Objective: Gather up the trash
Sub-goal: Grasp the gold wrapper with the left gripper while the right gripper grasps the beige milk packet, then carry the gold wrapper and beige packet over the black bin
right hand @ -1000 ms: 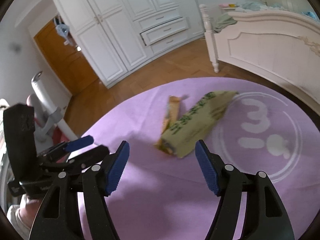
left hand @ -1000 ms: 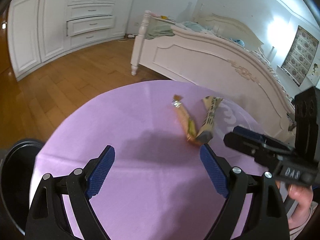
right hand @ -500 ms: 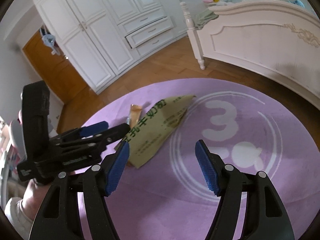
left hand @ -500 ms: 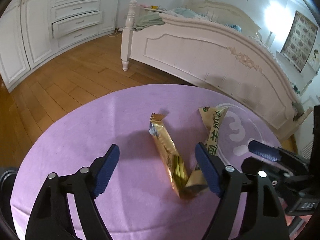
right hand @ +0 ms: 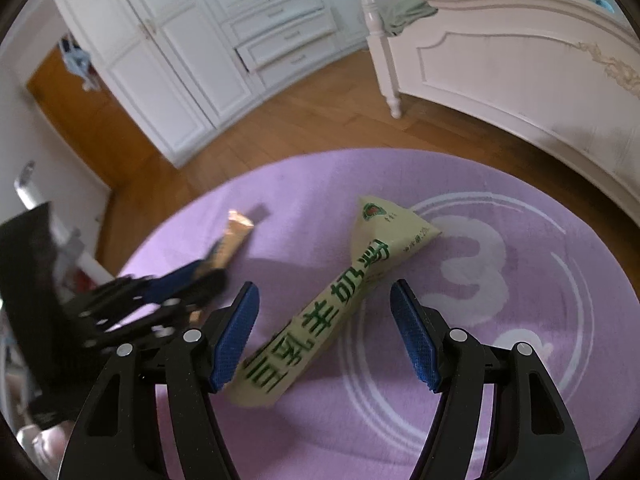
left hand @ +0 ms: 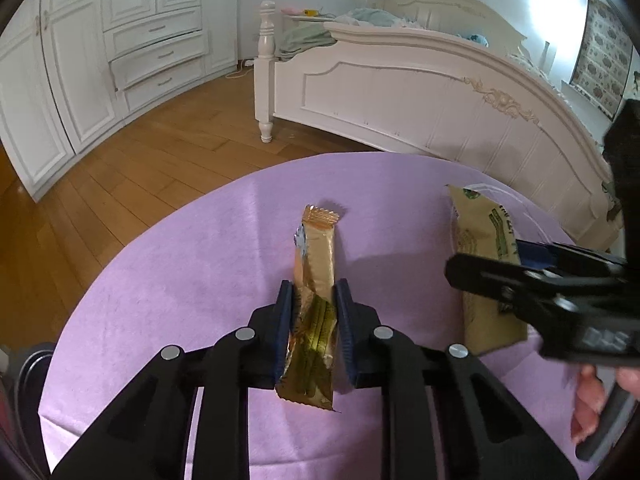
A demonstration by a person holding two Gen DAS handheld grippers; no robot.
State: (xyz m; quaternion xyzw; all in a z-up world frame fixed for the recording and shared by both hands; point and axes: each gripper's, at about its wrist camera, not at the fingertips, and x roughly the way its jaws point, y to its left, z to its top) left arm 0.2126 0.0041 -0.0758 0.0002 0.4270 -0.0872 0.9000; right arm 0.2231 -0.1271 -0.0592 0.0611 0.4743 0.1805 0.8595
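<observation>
The left gripper (left hand: 313, 320) is clamped across the lower half of the gold wrapper (left hand: 314, 280) on the purple rug (left hand: 180, 280). The right gripper (right hand: 324, 336) stands wide apart, straddling the beige sachet (right hand: 340, 304) lying on the same rug. Both items appear light, thin, crinkly and likely slippery; a mid-body pinch across the width seems soundest.

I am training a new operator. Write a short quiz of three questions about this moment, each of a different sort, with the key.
1. True or false: the left gripper is shut on the gold wrapper.
2. The right gripper is: A) open around the beige packet; B) shut on it; C) far from it.
3. Fill in: both pieces of trash lie on a ______ rug.

Key: 1 true; 2 A; 3 purple.
</observation>
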